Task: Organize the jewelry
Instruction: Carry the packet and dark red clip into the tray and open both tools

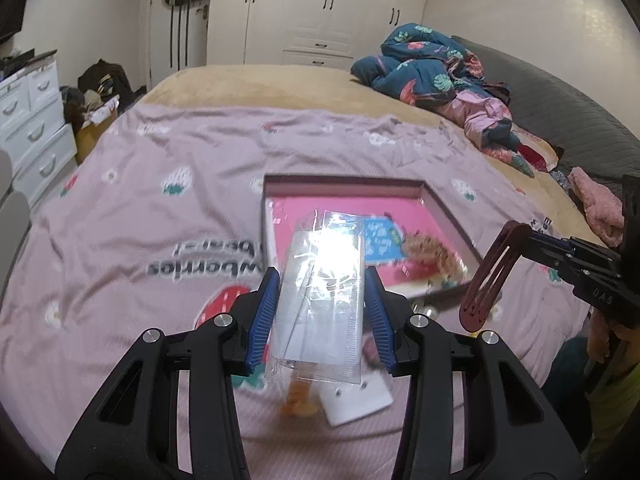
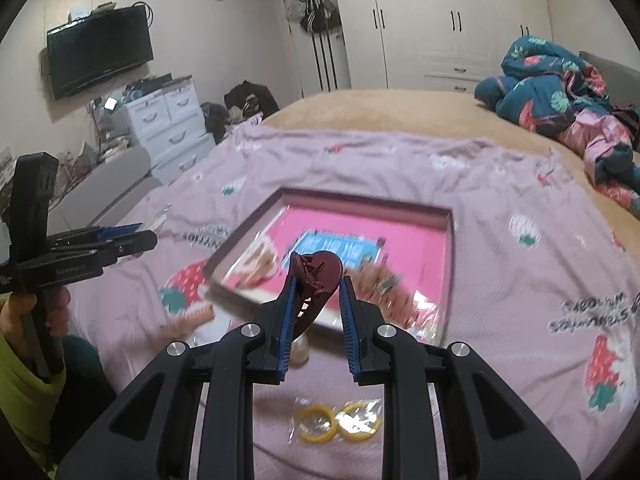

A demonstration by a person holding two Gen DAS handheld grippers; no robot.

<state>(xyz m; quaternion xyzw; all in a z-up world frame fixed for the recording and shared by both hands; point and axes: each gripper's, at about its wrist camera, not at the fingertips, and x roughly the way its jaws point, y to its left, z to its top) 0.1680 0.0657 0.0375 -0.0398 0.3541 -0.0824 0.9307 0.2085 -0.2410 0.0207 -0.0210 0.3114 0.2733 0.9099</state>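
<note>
A dark red hair clip sits pinched between the blue pads of the right gripper, its rounded end sticking out past the fingertips, above the near edge of the open box. The left gripper clamps a clear plastic packet between its own blue pads, the packet running forward beyond the tips and glaring white. Ahead of both pairs of fingers lies the box with its pink lining and a blue card inside. Below the right fingers, two yellow rings in a clear bag rest on the pink strawberry-print sheet
</note>
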